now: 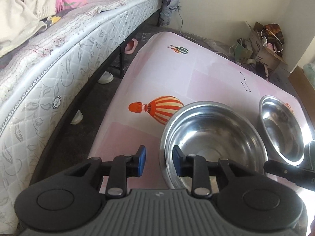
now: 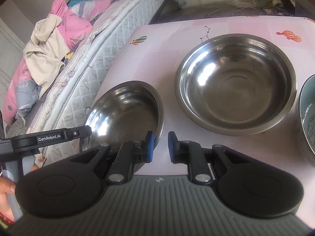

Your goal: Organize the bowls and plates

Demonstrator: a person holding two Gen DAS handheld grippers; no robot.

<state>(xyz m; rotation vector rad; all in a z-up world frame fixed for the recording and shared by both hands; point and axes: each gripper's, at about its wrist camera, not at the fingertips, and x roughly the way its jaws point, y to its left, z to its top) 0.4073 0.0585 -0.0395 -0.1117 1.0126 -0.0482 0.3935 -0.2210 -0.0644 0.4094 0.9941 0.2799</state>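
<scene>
Near steel bowl [image 1: 212,133]: directly ahead of both grippers, on the pink table [image 1: 167,68], with one gripper at each side of it.

Left gripper [image 1: 159,160]: jaws apart, nothing clamped. Straddles the bowl's left rim, with the outer pad [image 1: 142,160] over the table and the inner pad over the bowl's hollow. Rim between the pads, with daylight on either side; not pinched as far as can be told.

Right gripper [image 2: 160,146]: jaws narrowly parted, bare table visible in the gap, nothing held. Sits at the same bowl's right rim, with the left pad over the bowl and the rim just beside that pad. Cannot tell whether the rim lies fully inside the gap.

Far steel bowl [image 2: 236,84]: ahead and to the right of the right gripper, apart from the near bowl, upright, empty, visibly wider. Pale bowl [image 2: 308,122]: further right, cut off by the frame edge.

Judgement: no long axis to consider, both bowls being round. Deciding relation is probably near bowl to far bowl, lying up and right of the right gripper, hence nearer that hand. Likely next: close on both rims, lift level, carry rightward and nest inside the wider bowl. Risk: thin rim slipping from a shallow bite.
</scene>
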